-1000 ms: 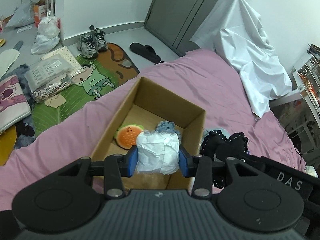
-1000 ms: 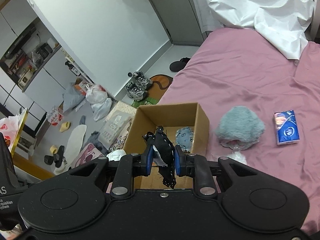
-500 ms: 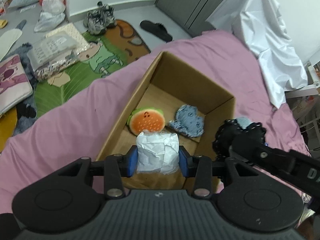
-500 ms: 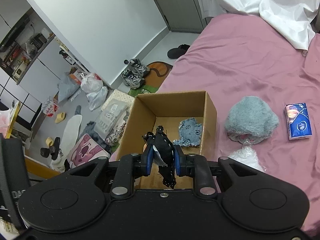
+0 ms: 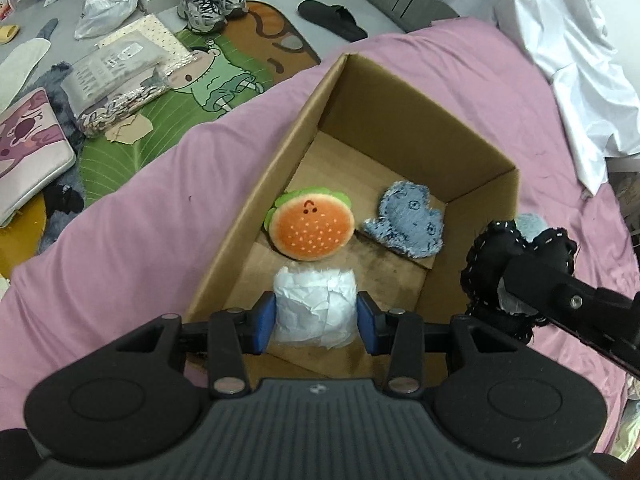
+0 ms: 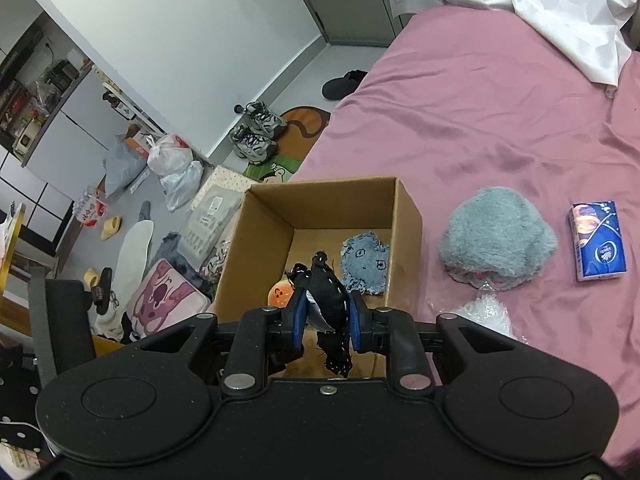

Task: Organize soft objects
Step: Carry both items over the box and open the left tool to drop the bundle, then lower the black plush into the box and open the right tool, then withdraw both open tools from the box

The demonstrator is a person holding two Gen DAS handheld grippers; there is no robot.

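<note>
Left wrist view: the left gripper (image 5: 316, 316) pinches a white crumpled wad (image 5: 315, 309) between its blue pads, held over the near end of the cardboard box (image 5: 416, 120). Inside the box lie a burger plush (image 5: 310, 229) against the left wall and a blue fuzzy patch (image 5: 408, 224) beside it. The box rests on the pink bedsheet (image 5: 132, 232). At the box's right wall, the right gripper carries a black stitched toy (image 5: 496, 248).

Right wrist view: the right gripper (image 6: 325, 316) clamps the black stitched toy (white stitching visible) above the box's near end. Right of the box lie a grey fluffy hat (image 6: 496, 240), then a tissue pack (image 6: 598, 246).
</note>
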